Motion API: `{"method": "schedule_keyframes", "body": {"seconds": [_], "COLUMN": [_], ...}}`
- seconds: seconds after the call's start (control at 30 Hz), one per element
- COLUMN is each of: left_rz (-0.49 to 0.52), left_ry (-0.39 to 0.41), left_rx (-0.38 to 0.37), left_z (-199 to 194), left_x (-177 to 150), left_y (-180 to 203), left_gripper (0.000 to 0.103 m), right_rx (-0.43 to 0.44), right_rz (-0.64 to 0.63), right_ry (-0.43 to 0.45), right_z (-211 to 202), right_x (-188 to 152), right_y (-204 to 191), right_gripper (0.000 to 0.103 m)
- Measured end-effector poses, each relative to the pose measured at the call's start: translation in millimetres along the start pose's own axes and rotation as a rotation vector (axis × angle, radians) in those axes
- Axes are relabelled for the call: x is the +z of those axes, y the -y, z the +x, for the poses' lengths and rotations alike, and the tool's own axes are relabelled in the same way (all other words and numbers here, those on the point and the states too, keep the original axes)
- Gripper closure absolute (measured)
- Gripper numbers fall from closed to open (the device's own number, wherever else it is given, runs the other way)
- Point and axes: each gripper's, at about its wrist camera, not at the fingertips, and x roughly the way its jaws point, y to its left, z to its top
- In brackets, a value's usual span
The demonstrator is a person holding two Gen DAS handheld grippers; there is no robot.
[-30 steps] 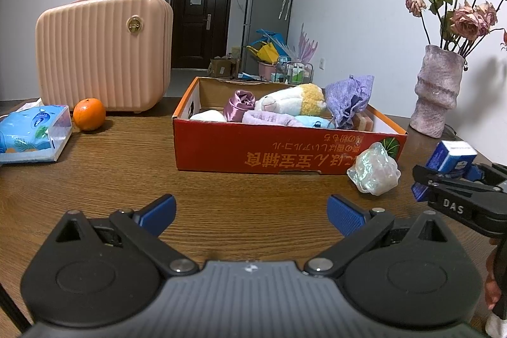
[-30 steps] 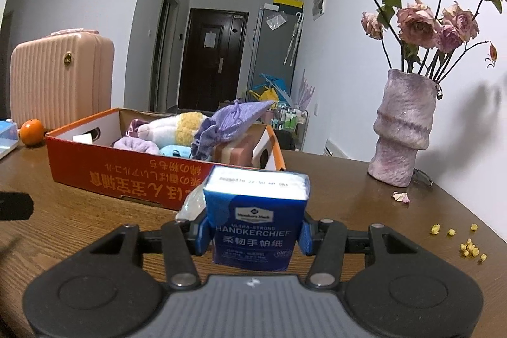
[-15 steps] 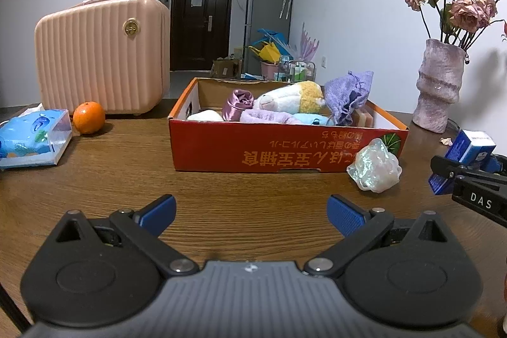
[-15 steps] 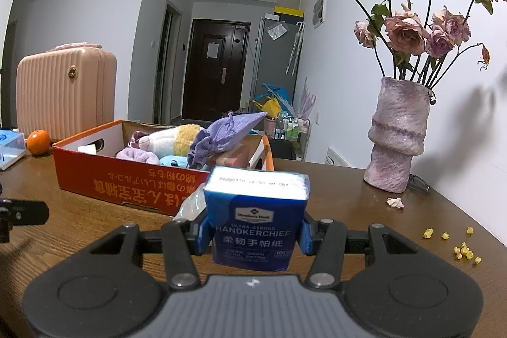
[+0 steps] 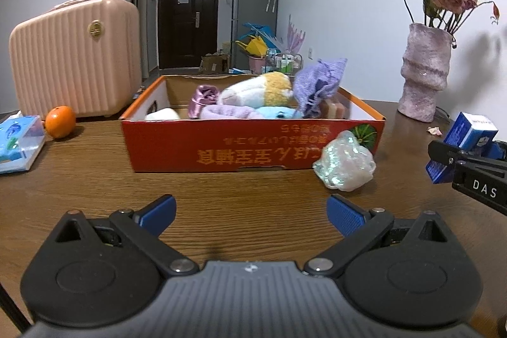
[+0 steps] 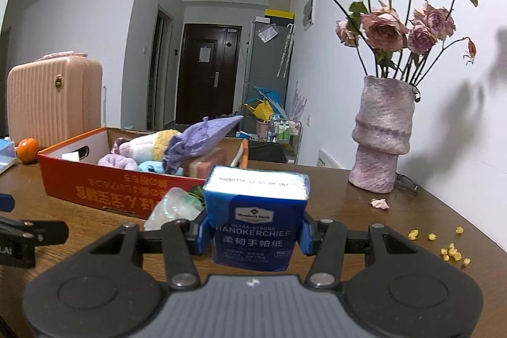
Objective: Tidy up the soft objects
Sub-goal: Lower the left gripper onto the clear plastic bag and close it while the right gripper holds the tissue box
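The blue handkerchief pack (image 6: pixel 258 219) sat upright, pinched between my right tongs (image 6: pixel 255 235), held above the counter (image 6: pixel 364 211) just right of the red box (image 5: pixel 253 144). The iridescent pouch (image 5: pixel 343 160) lay touching the box's near right corner. My left tongs (image 5: pixel 252 211) were spread wide, holding nothing, with bare wood between them and the box's front wall. The vase (image 6: pixel 381 137) stood near the counter's far right edge; the suitcase (image 5: pixel 74 54) and orange (image 5: pixel 60 121) were well apart to the left.
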Motion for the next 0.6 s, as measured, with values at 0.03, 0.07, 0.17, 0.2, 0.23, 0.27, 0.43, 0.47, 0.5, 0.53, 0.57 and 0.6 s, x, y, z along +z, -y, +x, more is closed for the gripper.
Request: {"method": "schedule_keyframes", "body": {"seconds": [0.03,0.07,0.17,0.2,0.23,0.27,0.43,0.47,0.5,0.53,0.57,0.6], "left_rz": [0.002,0.005,0.014,0.018,0.021,0.023,0.046,0.05,0.056,0.063,0.067,0.069], "left_ry": [-0.002,-0.003,-0.008,-0.011,-0.014,-0.016,-0.025,-0.027,-0.03,-0.034,-0.039,-0.045], "left_rx": [-0.003,-0.006,-0.016,-0.021,-0.025,-0.03,-0.049,-0.052,-0.055,-0.056,-0.057,-0.057], "left_z": [2,5,12,15,18,20,35,38,41,45,49,53], "left_x": [1,1,3,4,5,6,11,11,13,14,15,16], "left_y": [3,8,20,25,30,33,54,58,62,66,69,71], "left_gripper": [0.0,0.0,0.0,0.0,0.0,0.0,0.0,0.0,0.0,0.0,0.0,0.0], "right_rx": [-0.003,-0.006,-0.015,-0.018,-0.02,-0.023,-0.039,-0.044,-0.049,-0.054,-0.058,-0.063], "right_rz": [0.002,0.004,0.011,0.014,0.016,0.019,0.036,0.04,0.045,0.051,0.056,0.061], "right_ry": [0.0,0.0,0.0,0.0,-0.001,0.0,-0.001,-0.002,-0.004,-0.006,-0.008,-0.01], "right_z": [0,1,2,3,4,4,8,10,11,12,14,15], "right_x": [0,0,-1,-1,-1,-1,-1,-1,-2,-2,-2,-2], "right_y": [3,6,15,18,21,24,37,39,41,44,46,49], "right_gripper": [0.052,0.052,0.052,0.052,0.052,0.052,0.052,0.052,0.052,0.052,0.052,0.052]}}
